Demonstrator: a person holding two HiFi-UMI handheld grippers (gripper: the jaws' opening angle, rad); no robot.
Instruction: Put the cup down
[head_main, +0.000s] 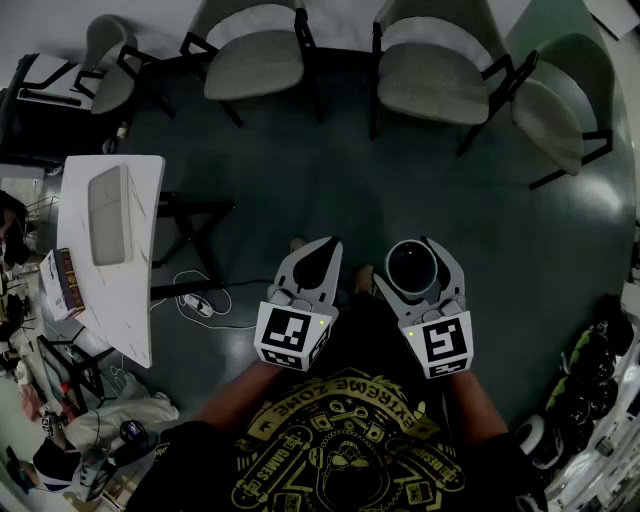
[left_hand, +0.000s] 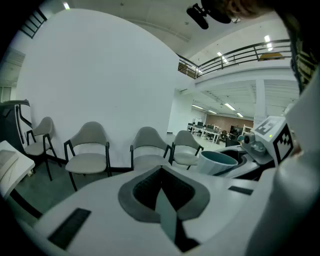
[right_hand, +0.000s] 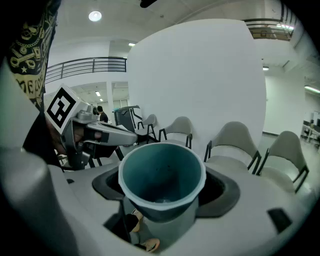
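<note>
A teal cup (head_main: 410, 264) stands upright between the jaws of my right gripper (head_main: 412, 262), held over the dark floor in front of the person's body. In the right gripper view the cup (right_hand: 161, 172) fills the middle, mouth up and empty inside, with the jaws wide around its wall and pressing on it. My left gripper (head_main: 316, 250) hangs beside it to the left, its jaws together with nothing in them. From the left gripper view the cup (left_hand: 218, 161) shows at the right, a short way off.
Several grey chairs (head_main: 258, 60) line the far side. A white table (head_main: 140, 215) with a grey pad (head_main: 107, 213) stands at the left, and a cable (head_main: 200, 300) lies on the floor beside it. Dark objects (head_main: 590, 370) crowd the right edge.
</note>
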